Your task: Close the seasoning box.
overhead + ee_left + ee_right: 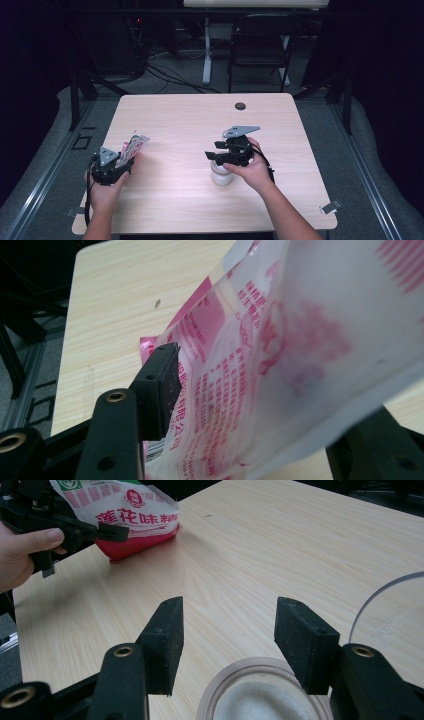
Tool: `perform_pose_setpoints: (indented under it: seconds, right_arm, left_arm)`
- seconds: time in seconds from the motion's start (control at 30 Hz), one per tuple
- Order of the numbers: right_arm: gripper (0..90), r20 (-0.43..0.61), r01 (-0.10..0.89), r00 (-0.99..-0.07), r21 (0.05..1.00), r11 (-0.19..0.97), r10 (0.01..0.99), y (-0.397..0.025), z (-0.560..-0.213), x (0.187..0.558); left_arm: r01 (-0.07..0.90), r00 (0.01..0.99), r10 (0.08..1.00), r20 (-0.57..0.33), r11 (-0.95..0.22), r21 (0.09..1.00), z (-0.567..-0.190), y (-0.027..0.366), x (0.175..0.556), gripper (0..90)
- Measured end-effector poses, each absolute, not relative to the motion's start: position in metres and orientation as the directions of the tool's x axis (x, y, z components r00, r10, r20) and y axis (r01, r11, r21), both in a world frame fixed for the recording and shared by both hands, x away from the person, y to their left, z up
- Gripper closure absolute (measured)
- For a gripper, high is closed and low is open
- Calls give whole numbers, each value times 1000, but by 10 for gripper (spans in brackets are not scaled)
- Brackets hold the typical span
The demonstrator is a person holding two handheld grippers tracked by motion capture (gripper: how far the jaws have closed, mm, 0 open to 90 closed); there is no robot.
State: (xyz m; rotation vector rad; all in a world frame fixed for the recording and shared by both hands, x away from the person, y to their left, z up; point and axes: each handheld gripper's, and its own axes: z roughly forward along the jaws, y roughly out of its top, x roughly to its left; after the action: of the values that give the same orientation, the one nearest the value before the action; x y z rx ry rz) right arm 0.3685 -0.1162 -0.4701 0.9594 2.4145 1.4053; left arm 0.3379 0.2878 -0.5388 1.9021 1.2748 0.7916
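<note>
A pink and white printed packet (134,146) stands tilted near the table's left edge, with my left gripper (126,156) shut on its lower part. In the left gripper view the packet (280,365) hides the right jaw, and the left jaw presses its side. In the right gripper view the left gripper (102,530) holds the packet (130,515) far off. A white jar (221,176) stands right of centre. My right gripper (214,150) hangs just above it, open. Its jaws (227,630) stand apart over the jar's beige rim (250,666), and white powder fills the jar.
The light wooden table (200,120) has a small black round cap (240,106) near its far edge. A thin clear curved edge (380,592) shows at the right of the right gripper view. A dark chair (260,45) and cables lie beyond the table.
</note>
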Motion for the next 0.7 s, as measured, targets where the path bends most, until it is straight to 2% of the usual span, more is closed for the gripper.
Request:
perform_pose_setpoints:
  seconds: [0.23,0.7]
  right_arm:
    - [455,152,438,-773,830,344,616,-115,-470,368]
    - [455,141,430,-772,834,345,620,-117,-470,367]
  left_arm:
    - [480,360,926,111,-286,829,-530,277,332,445]
    - [408,495,857,144,-375,832,-520,229,323,435]
